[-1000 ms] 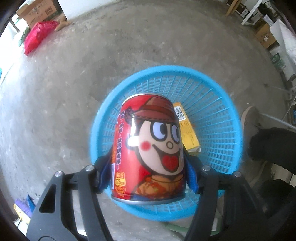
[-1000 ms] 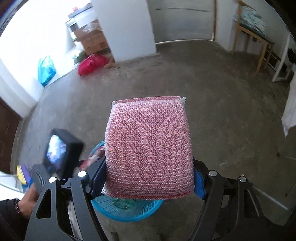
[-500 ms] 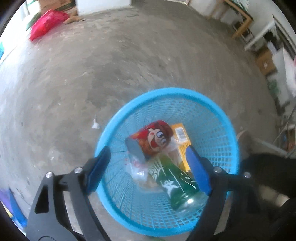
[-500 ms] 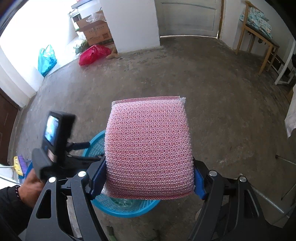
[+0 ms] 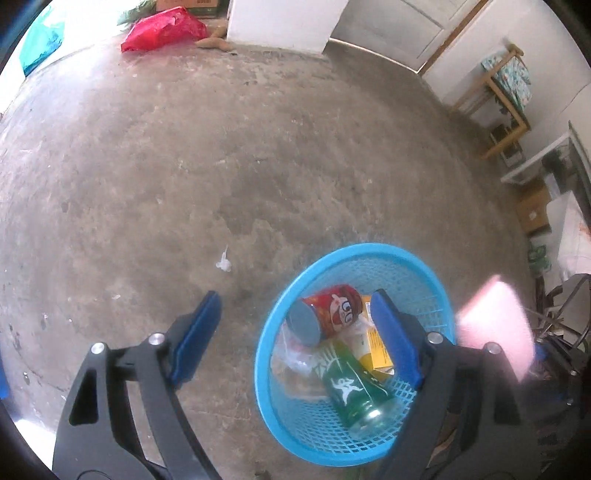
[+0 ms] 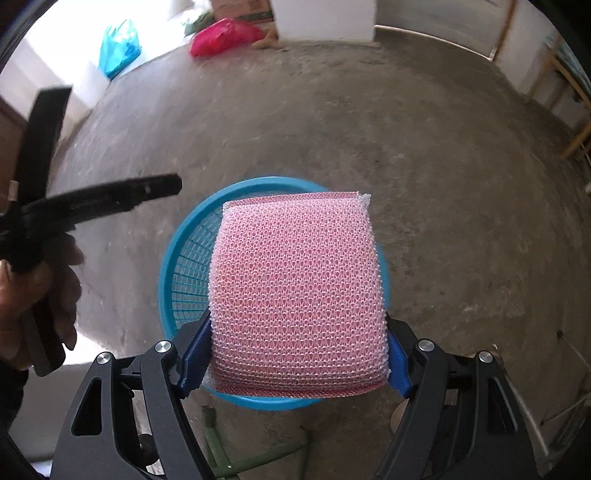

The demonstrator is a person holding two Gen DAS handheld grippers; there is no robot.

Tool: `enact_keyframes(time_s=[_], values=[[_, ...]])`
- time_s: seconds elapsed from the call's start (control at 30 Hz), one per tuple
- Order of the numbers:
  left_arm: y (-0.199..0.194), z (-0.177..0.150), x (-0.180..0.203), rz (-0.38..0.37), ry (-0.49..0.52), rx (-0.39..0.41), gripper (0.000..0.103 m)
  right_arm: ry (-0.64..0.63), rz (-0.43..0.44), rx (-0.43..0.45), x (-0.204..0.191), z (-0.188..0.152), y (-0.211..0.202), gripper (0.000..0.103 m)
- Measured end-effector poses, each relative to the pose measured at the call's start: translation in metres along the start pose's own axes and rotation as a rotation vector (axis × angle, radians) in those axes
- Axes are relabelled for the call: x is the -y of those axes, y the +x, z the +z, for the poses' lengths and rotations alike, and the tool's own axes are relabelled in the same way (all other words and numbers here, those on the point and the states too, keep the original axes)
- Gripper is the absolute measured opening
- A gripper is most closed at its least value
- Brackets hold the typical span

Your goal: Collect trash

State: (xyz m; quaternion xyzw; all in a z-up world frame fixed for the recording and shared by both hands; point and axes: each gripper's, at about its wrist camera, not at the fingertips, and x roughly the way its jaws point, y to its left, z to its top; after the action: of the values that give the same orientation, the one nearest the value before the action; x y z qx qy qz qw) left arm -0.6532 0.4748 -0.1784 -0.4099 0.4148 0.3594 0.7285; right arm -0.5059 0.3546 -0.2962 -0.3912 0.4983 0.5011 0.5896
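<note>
A blue mesh basket (image 5: 436,280) stands on the concrete floor. Inside it lie a red cartoon can (image 5: 332,308), a green bottle (image 5: 351,384), a yellow carton (image 5: 378,349) and clear plastic wrap (image 5: 291,354). My left gripper (image 5: 295,317) is open and empty, off to the basket's left side above the floor. My right gripper (image 6: 299,354) is shut on a pink mesh sponge (image 6: 299,299), held over the basket (image 6: 184,266). The sponge (image 5: 495,325) shows blurred at the right in the left wrist view. The left gripper (image 6: 110,201) appears at the left of the right wrist view, held by a hand (image 6: 33,295).
A small white scrap (image 5: 224,261) lies on the floor left of the basket. A red bag (image 5: 162,27), a blue bag (image 6: 120,51) and cardboard boxes sit by the far wall. Wooden furniture (image 5: 506,99) stands at the right. A green stick (image 6: 218,439) lies near the basket.
The left gripper opened and the red can dropped into the basket; it then drew off to the left. The right gripper came down over the basket with the sponge.
</note>
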Motion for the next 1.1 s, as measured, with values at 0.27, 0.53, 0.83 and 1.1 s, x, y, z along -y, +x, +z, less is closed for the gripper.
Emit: enact_keyframes(time_s=[0.27,0.53,0.83,1.1], values=[[-0.009,0.001,0.001,-0.013,0.002,0.009,0.079,-0.131,-0.031,-0.143,-0.014,-0.004,0.052,0.097],[-0.007,-0.018,0.030,0.061,0.099,-0.031,0.079,0.007,-0.133,-0.111,0.018,-0.009,0.030,0.097],[-0.011,-0.079,0.066,0.203,0.238,-0.093,0.080,0.089,-0.205,-0.107,0.039,-0.021,0.017,0.097],[-0.016,-0.087,0.071,0.204,0.222,-0.092,0.085,0.074,-0.171,-0.075,0.029,-0.016,0.010,0.097]])
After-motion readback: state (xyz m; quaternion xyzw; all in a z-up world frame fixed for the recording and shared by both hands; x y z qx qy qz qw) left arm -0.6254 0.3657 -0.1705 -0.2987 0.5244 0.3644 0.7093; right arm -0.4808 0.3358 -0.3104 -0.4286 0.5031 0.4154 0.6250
